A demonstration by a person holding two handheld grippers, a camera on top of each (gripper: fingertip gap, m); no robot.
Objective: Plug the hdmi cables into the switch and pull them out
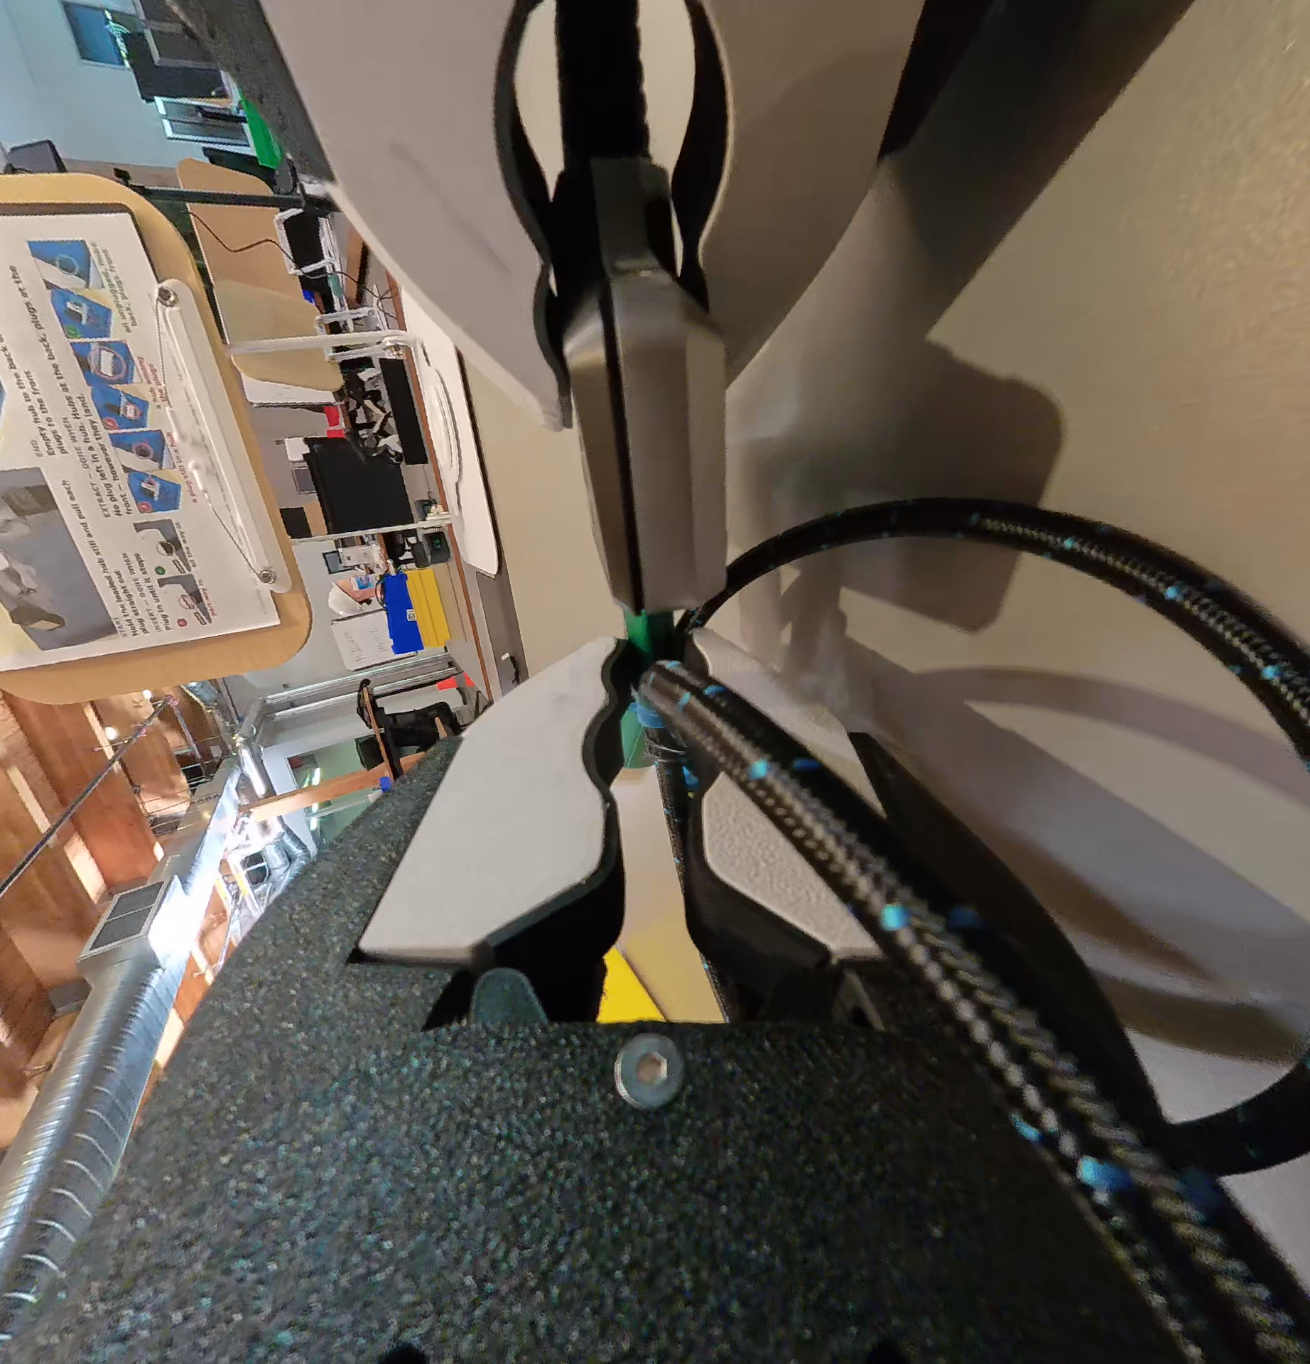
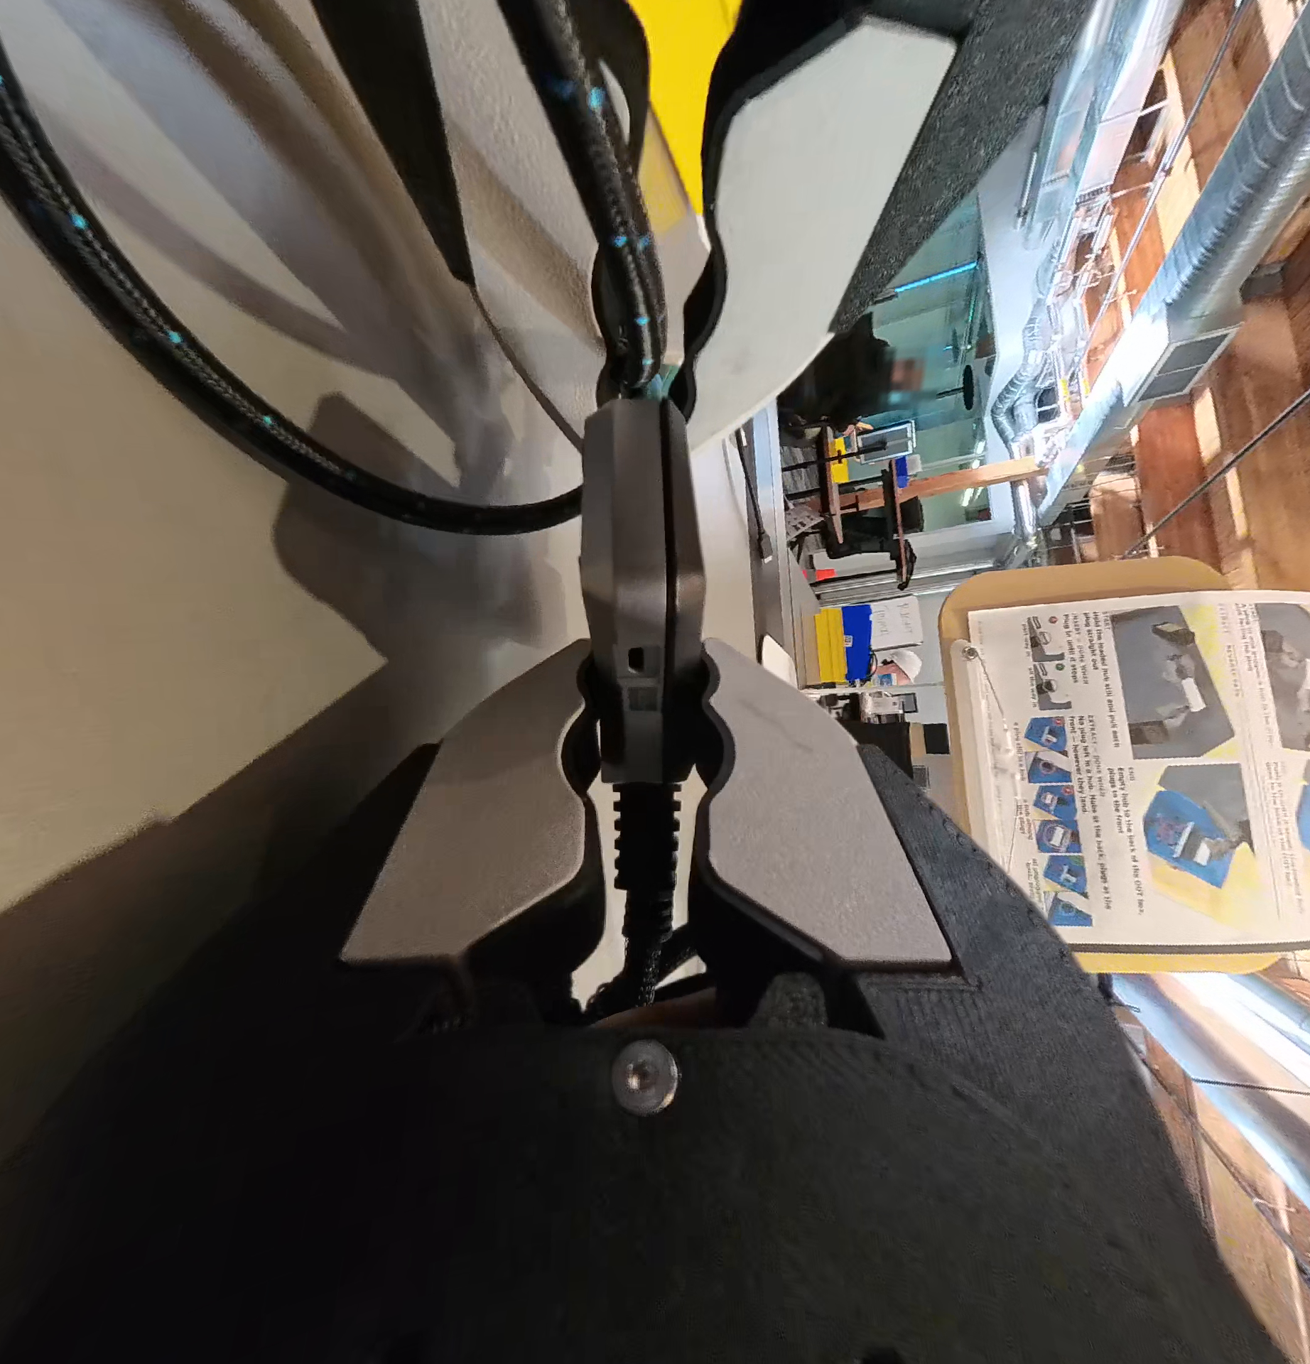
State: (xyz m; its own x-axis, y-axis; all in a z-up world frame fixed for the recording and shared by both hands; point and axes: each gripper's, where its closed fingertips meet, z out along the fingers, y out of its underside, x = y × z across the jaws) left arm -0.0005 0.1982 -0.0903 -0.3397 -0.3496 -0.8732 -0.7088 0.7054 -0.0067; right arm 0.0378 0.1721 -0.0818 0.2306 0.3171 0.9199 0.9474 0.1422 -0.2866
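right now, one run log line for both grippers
left gripper: shut on green plug of braided cable | right gripper: shut on grey hub | plug meets hub end

Matt dark grey plastic hub (image 2: 641,590), smooth, braided black cloth cable (image 1: 1080,550) with blue flecks beside it, rough speckled black gripper body (image 1: 490,1181), glossy steel screw (image 1: 648,1070), printed paper sheet (image 2: 1154,775) on a wooden board (image 2: 955,812)

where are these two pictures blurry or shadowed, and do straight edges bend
Left wrist view: the braided cable is smeared, and the grey hub throws a hard shadow on the pale surface. Right wrist view: the hub is fairly sharp, the cable loop soft. In both, wide-angle distortion curves the board.
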